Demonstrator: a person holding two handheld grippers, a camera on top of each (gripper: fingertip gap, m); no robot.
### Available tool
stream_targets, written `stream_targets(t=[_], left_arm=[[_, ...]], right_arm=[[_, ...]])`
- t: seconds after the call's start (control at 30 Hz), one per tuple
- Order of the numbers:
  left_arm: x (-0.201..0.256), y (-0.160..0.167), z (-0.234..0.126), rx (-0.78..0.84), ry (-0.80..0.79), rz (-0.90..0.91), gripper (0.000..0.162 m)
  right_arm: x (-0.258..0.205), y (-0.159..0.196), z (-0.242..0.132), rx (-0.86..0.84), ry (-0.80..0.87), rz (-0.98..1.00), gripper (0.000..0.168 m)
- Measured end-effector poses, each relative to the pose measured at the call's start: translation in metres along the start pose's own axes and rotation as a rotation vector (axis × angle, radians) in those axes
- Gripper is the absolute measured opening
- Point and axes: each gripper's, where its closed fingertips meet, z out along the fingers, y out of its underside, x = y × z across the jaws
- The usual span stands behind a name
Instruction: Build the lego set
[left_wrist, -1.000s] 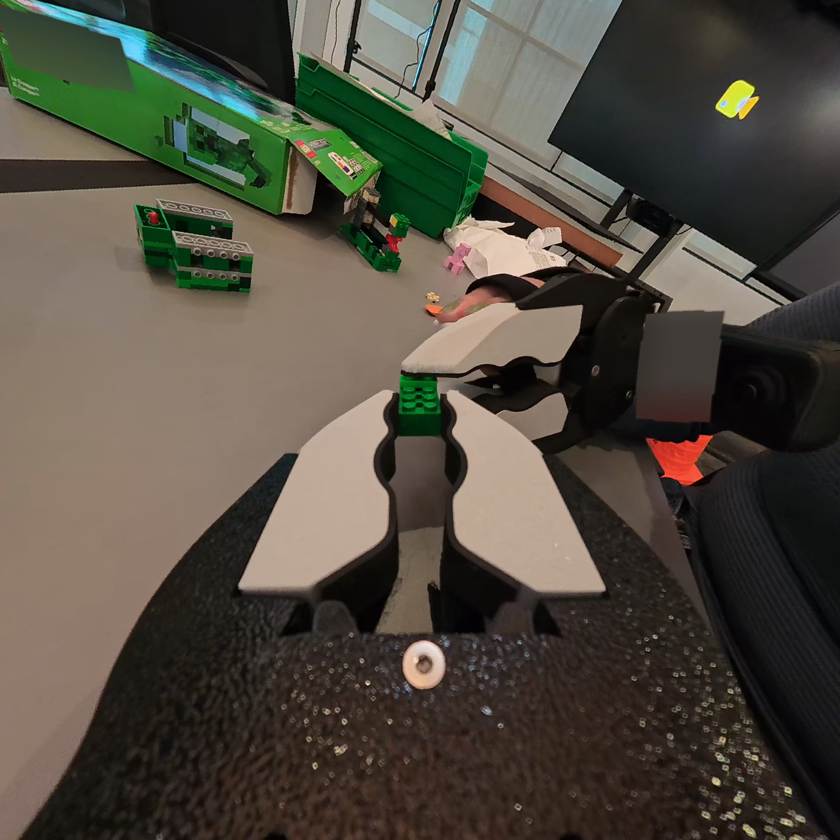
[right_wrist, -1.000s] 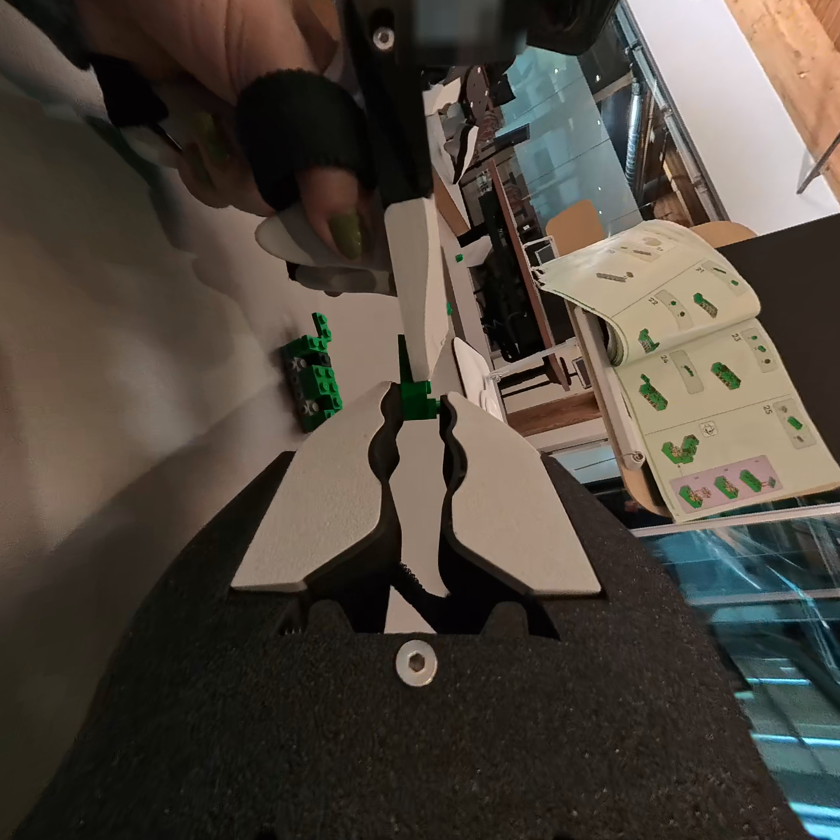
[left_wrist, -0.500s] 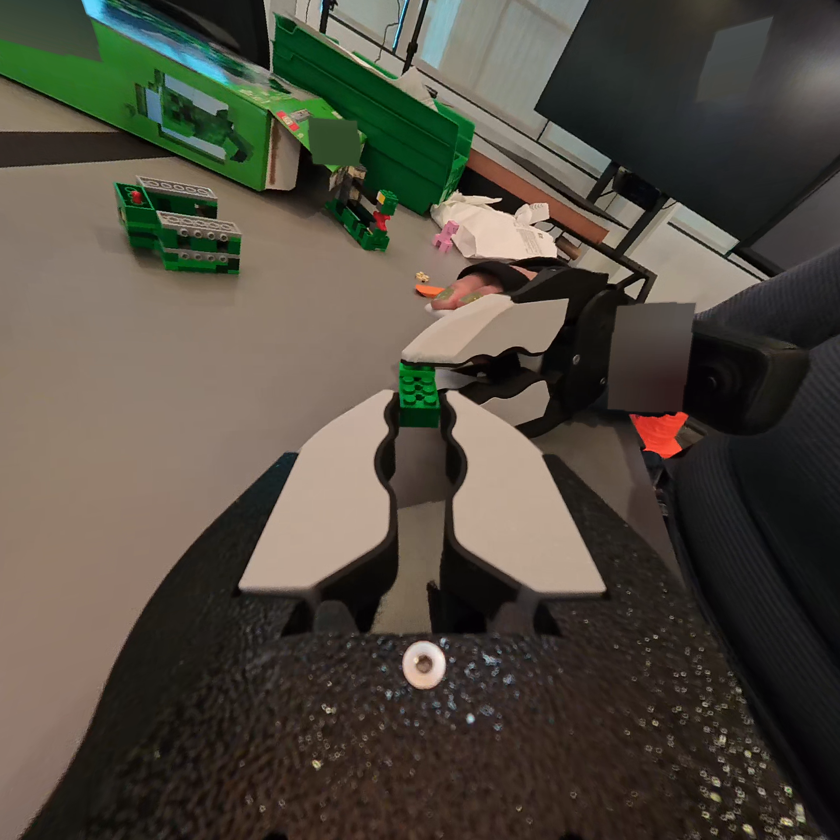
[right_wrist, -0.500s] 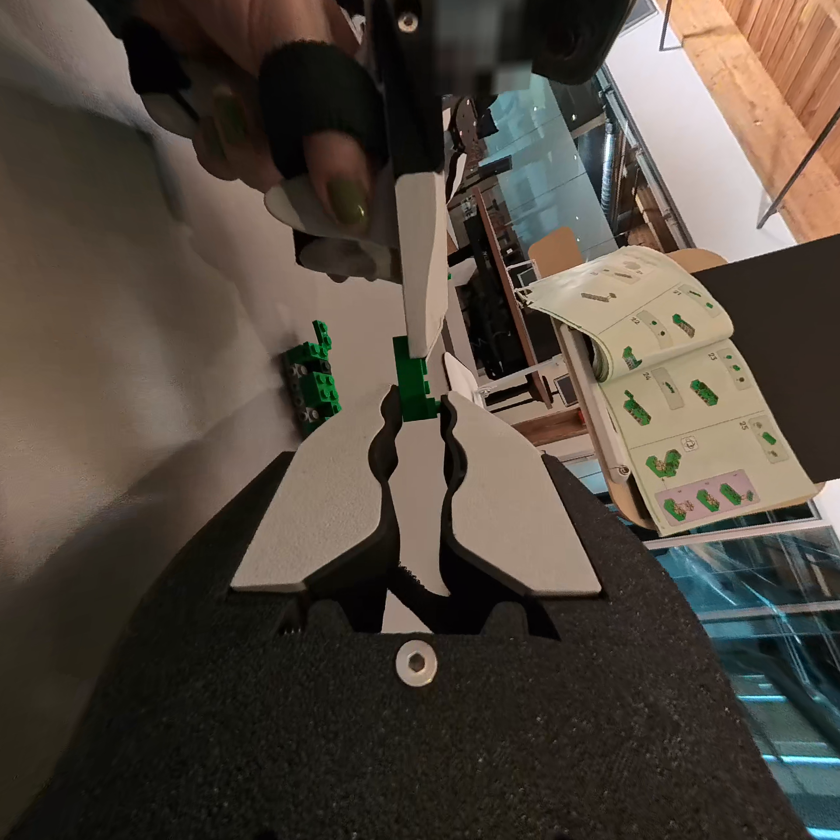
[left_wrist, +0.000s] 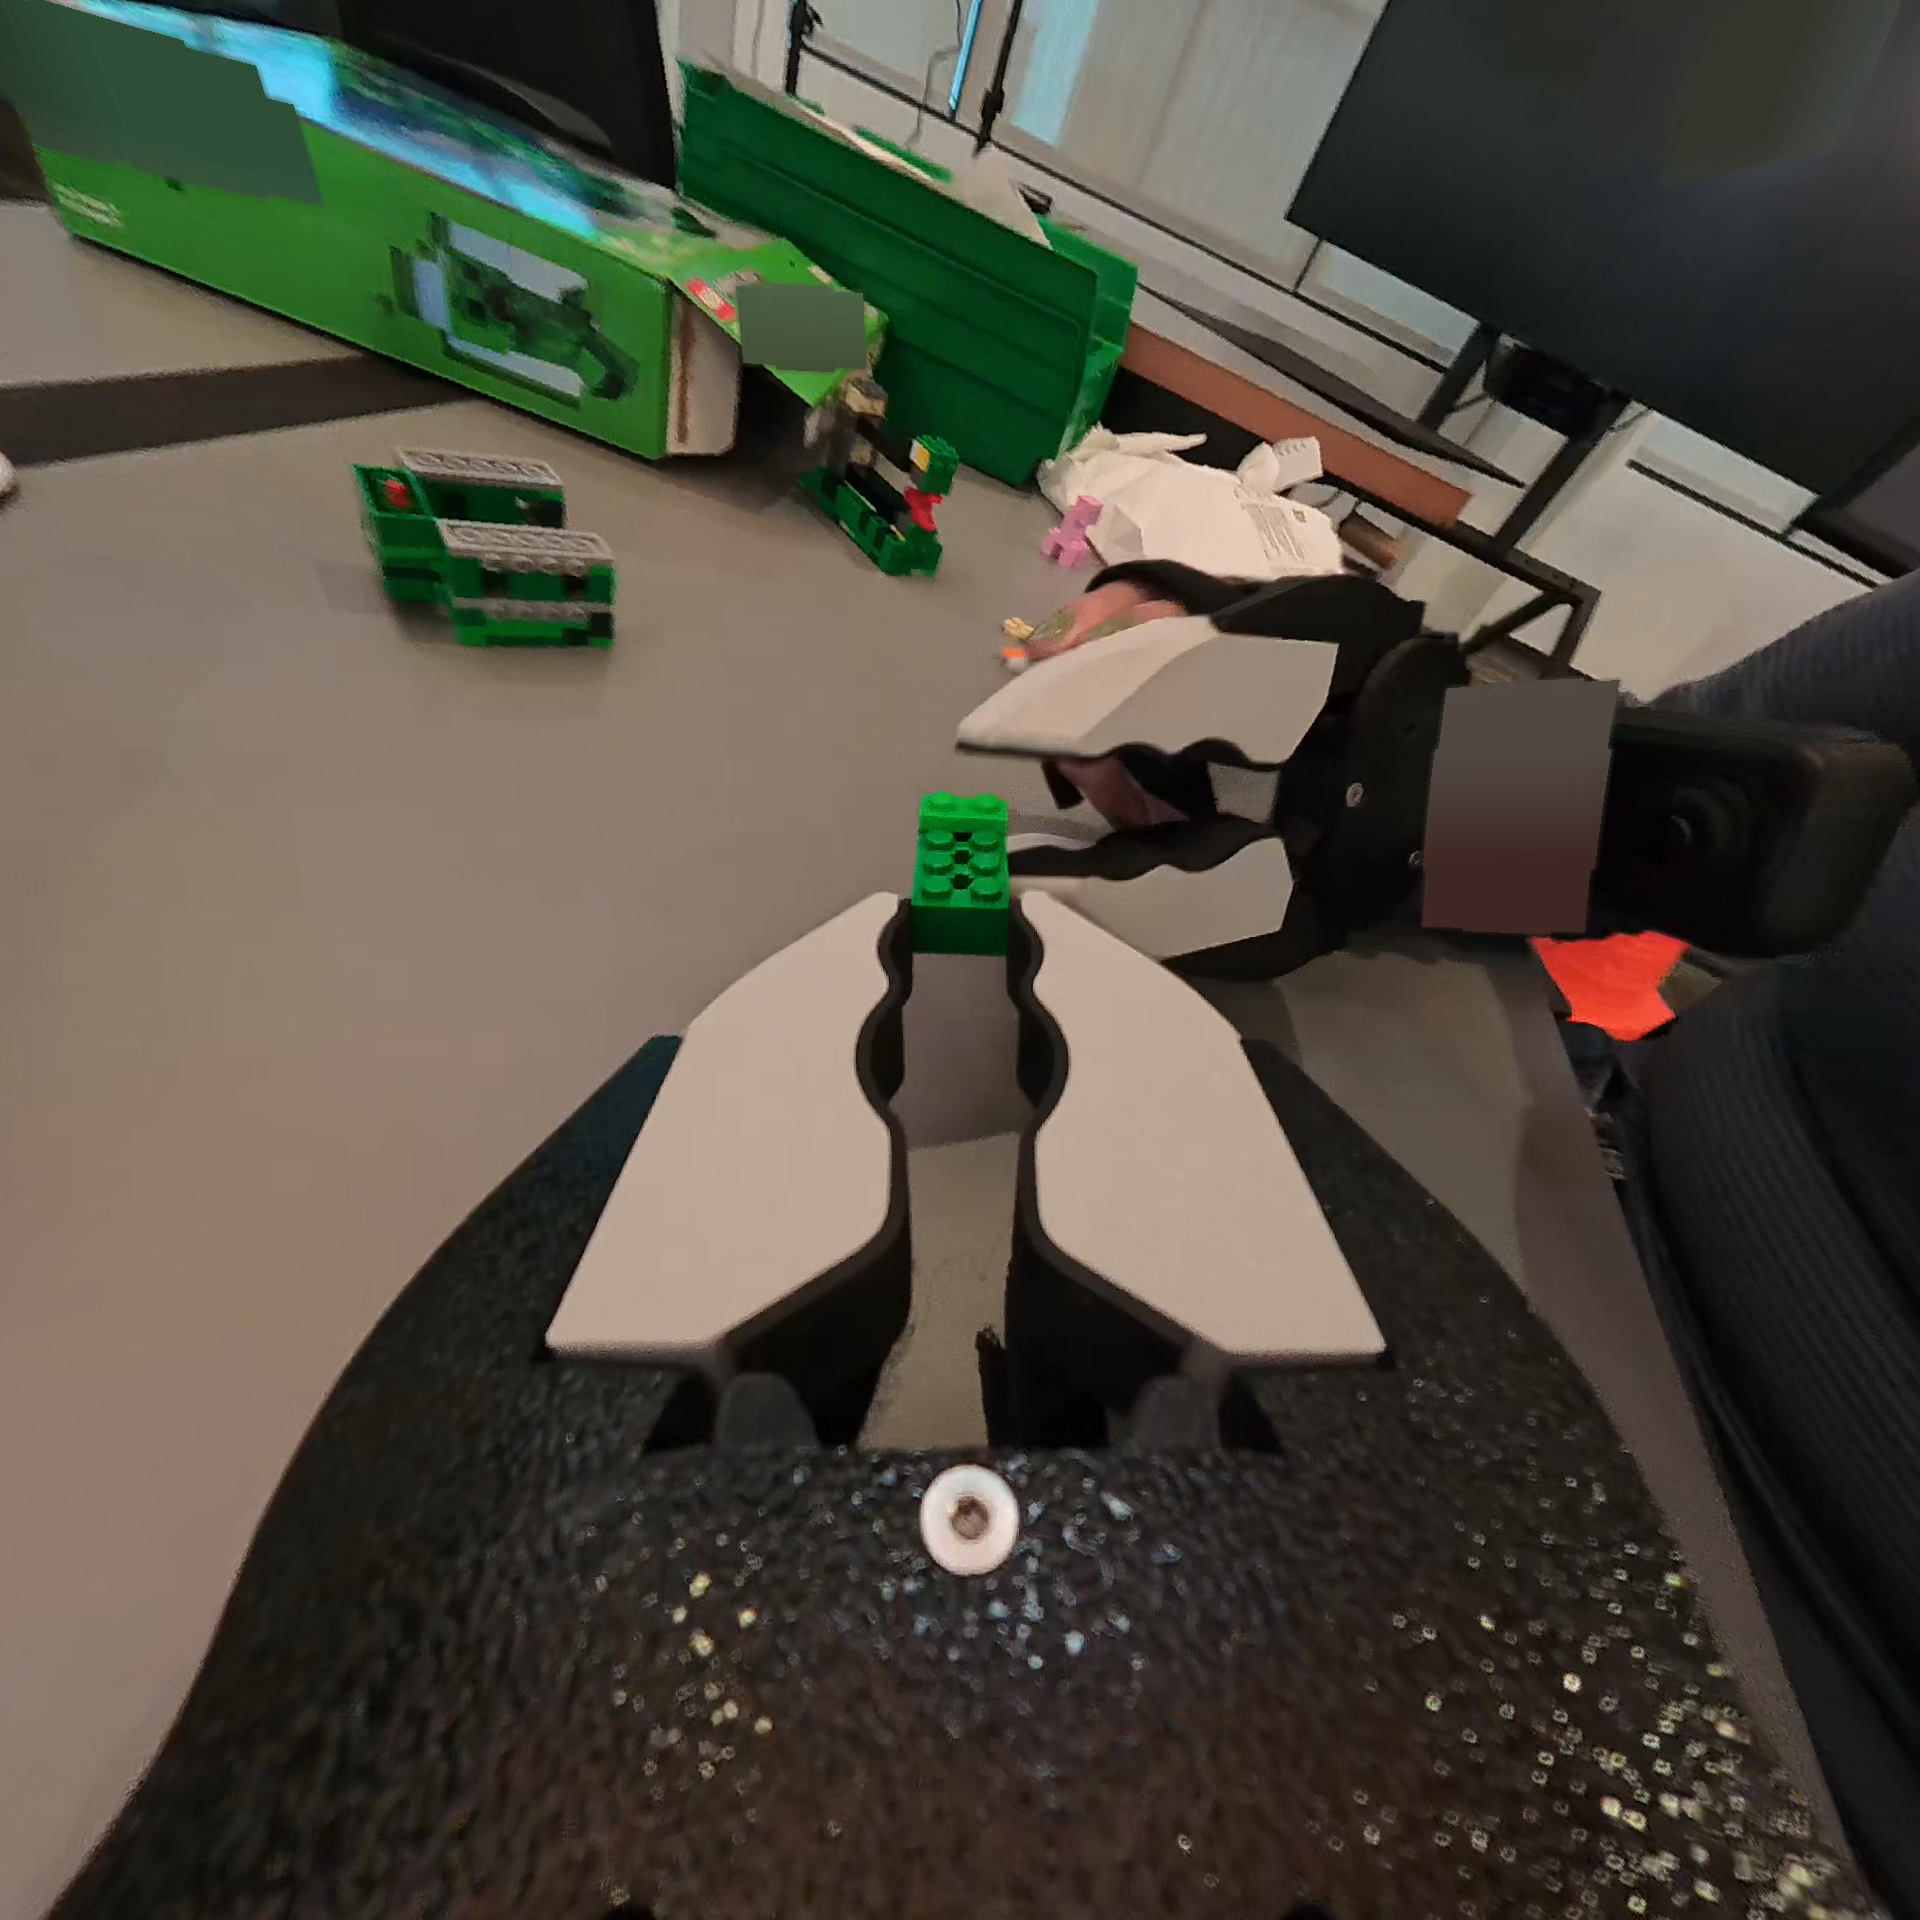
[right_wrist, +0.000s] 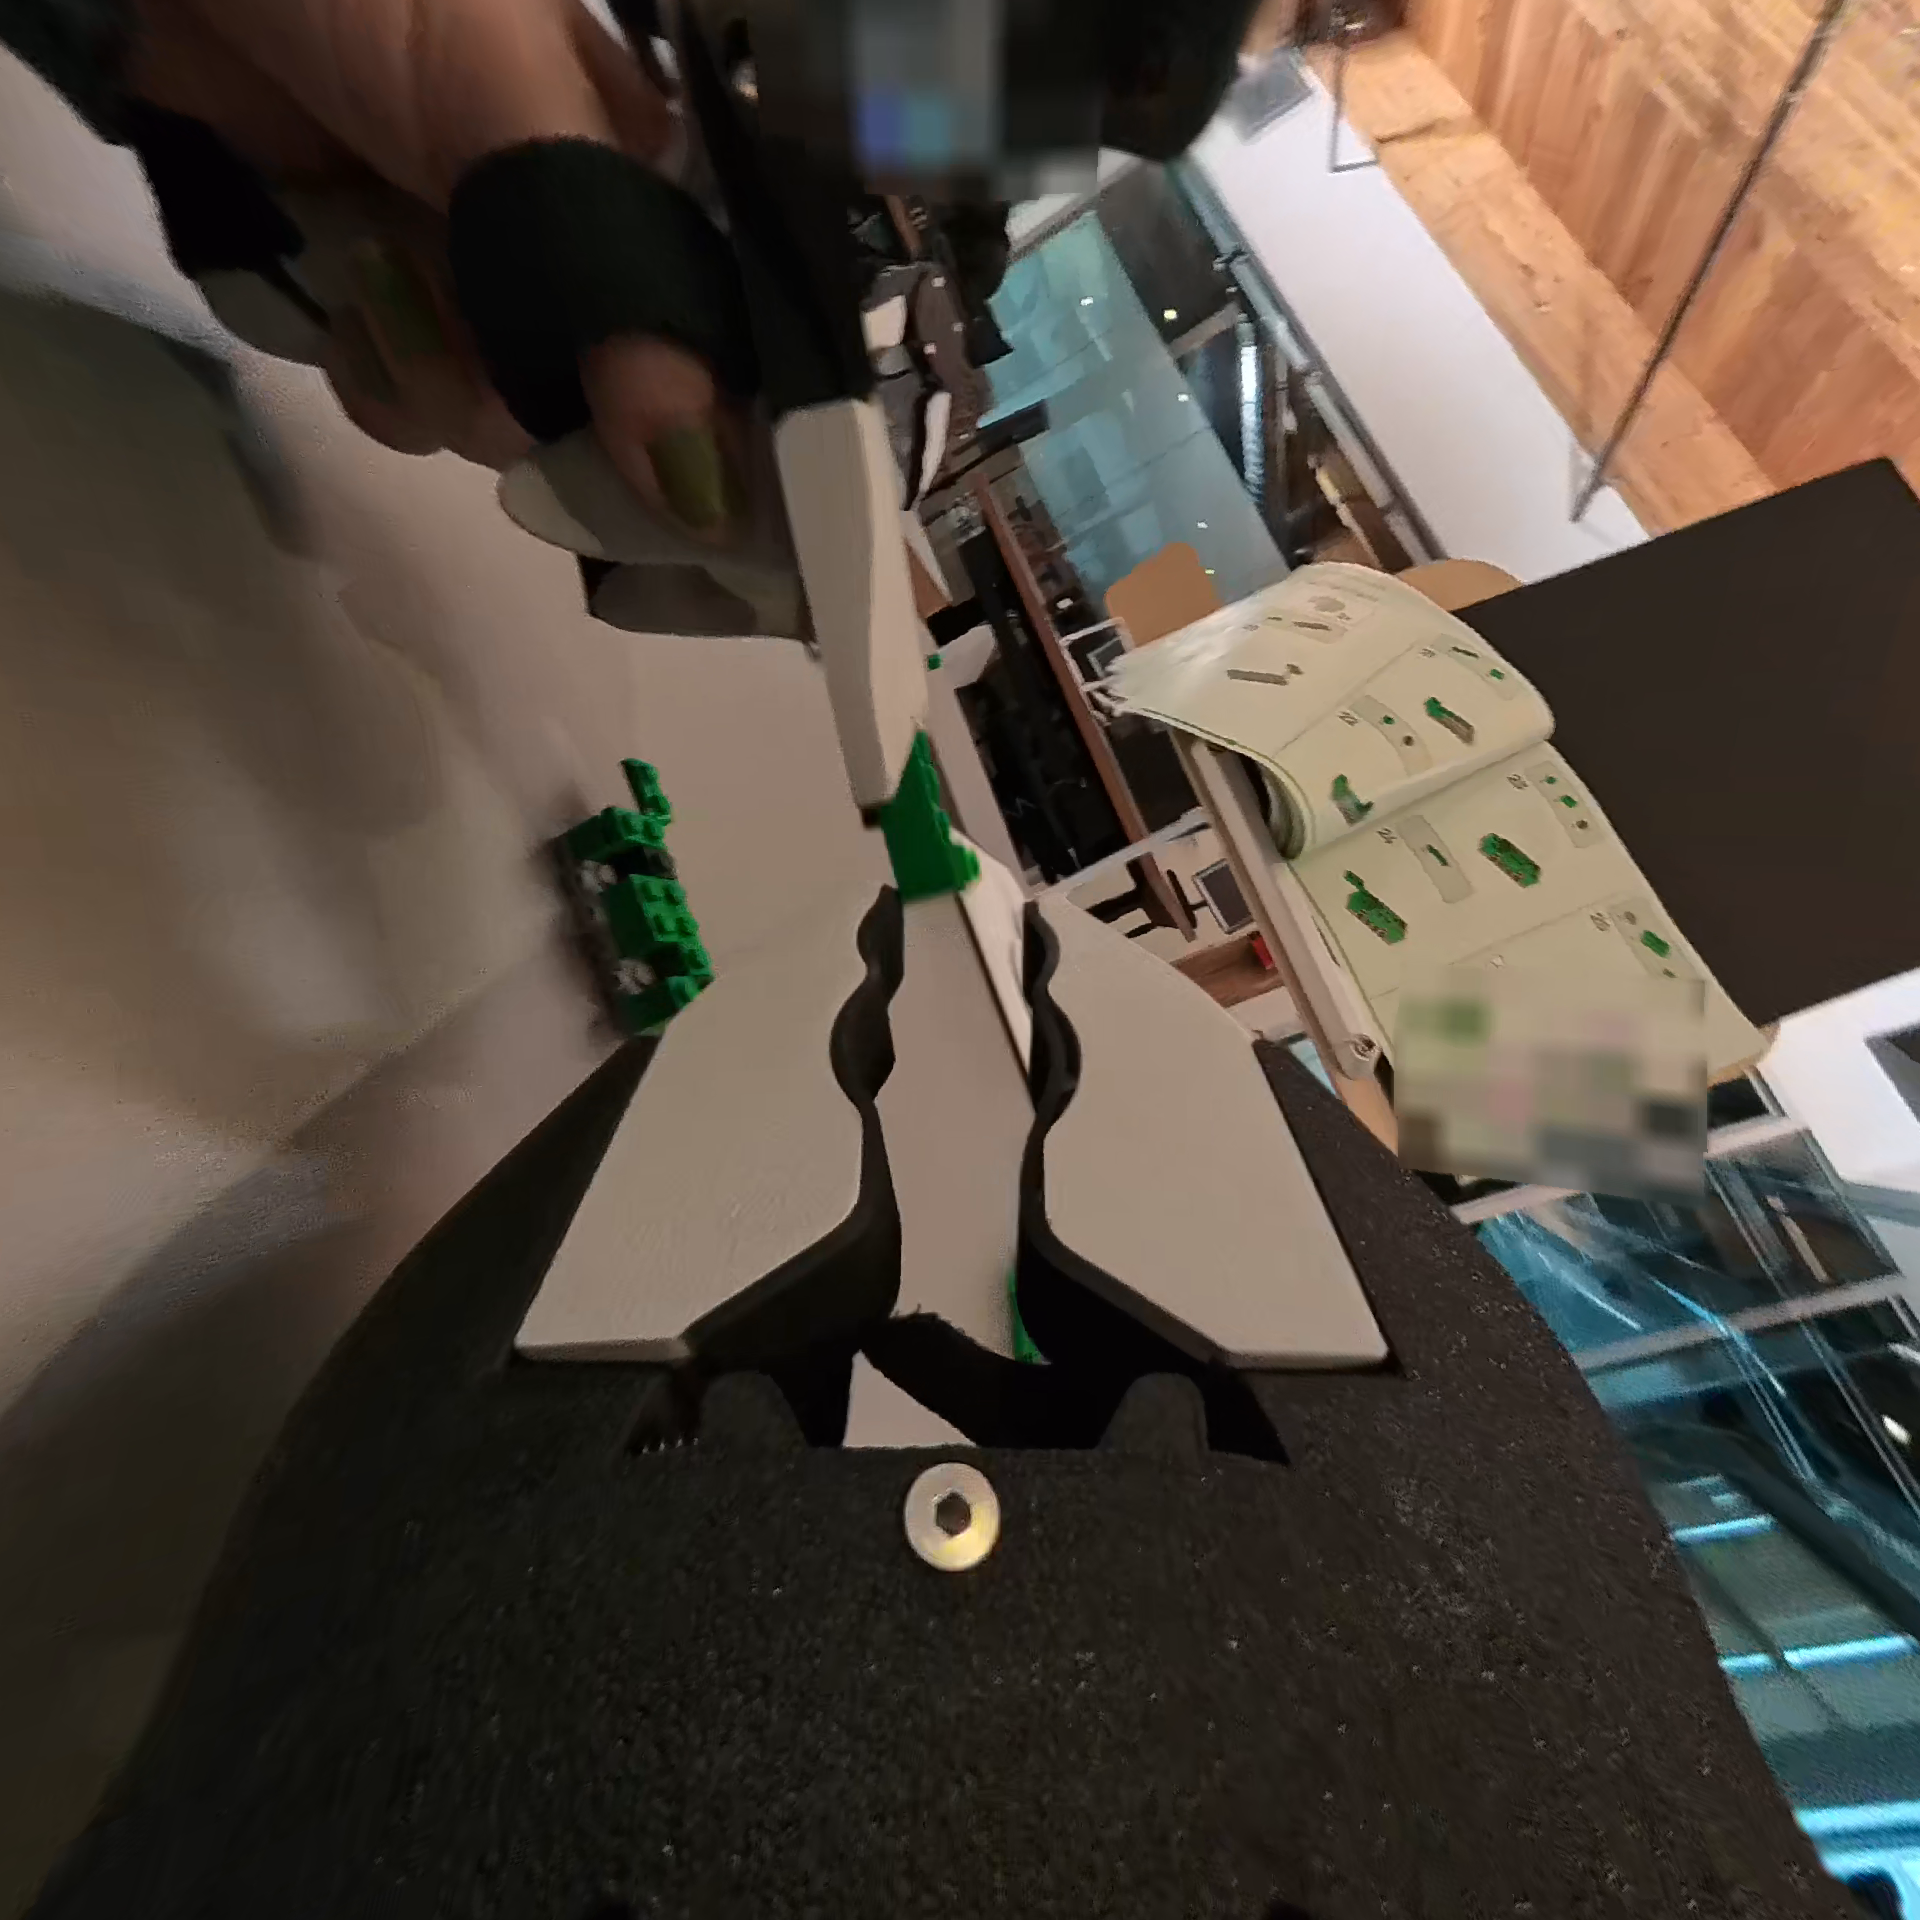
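Left wrist view: left gripper jaws pinch studded green brick stack; right gripper jaws gape.

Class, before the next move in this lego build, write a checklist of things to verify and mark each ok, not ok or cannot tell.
1. Left hand-held gripper grips the small green studded lego stack at its fingertips: ok.
2. Right hand-held gripper is open and clear of that stack: ok.
3. Right gripper holds a next piece: not ok, nothing sits between its fingers.
4. Two bricks in the stack fully pressed together: cannot tell.
5. Pale green instruction booklet open in view: ok.
6. Green and grey lego sub-assembly lies ready on the grey table: ok.
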Motion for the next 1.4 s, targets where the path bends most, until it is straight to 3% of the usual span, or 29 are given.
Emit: stream_targets(t=[0.1,0.23,0.37,0.57,1.4], left_arm=[[-0.012,-0.005,-0.012,0.04,-0.059,0.042,0.016],[-0.009,0.0,-0.018,0.024,-0.015,0.112,0.016],[-0.016,0.01,-0.014,-0.023,-0.076,0.213,0.016],[-0.006,-0.007,-0.015,0.11,-0.073,0.272,0.017],[-0.008,-0.005,-0.013,0.092,-0.079,0.27,0.017]], right_arm=[[0.018,0.006,-0.004,0.037,0.071,0.123,0.027],[0.035,0.02,-0.006,0.057,0.061,0.474,0.04],[0.049,0.036,-0.008,0.075,0.07,0.723,0.046],[0.042,0.031,-0.006,0.116,0.037,0.69,0.044],[0.05,0.037,-0.007,0.156,0.021,0.851,0.029]])
